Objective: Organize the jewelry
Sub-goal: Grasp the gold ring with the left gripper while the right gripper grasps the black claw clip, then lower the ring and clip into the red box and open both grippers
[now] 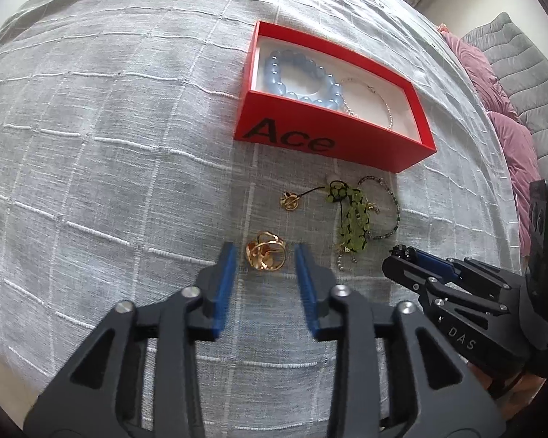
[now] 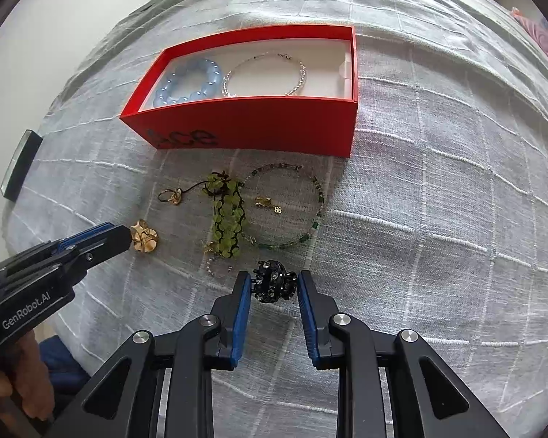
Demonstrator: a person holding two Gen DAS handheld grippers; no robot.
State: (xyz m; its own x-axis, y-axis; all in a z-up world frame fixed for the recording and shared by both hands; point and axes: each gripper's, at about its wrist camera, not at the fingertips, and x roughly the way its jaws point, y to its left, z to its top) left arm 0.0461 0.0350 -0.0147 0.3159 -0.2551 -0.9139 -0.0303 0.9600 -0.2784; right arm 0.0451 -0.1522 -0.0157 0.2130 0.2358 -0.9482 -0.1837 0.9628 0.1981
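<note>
The left claw [image 1: 265,255] stands apart, straddling a gold ring [image 1: 266,254] that lies on the bedspread just ahead of it, neither pad pressing it. The right claw [image 2: 274,286] is clamped on a black rhinestone hair clip [image 2: 274,281], its long axis running across from pad to pad. Beyond lie a green beaded bracelet [image 2: 227,219], a smaller gold ring [image 2: 171,196] and a green bead necklace [image 2: 292,208]. Farther off, straight ahead, the red box [image 2: 252,124] holds a blue bead bracelet [image 2: 190,85] and a silver chain [image 2: 265,76]. The grey checked bedspread [image 2: 438,200] is soft; pink pillows [image 1: 493,91] lie at the far right.
</note>
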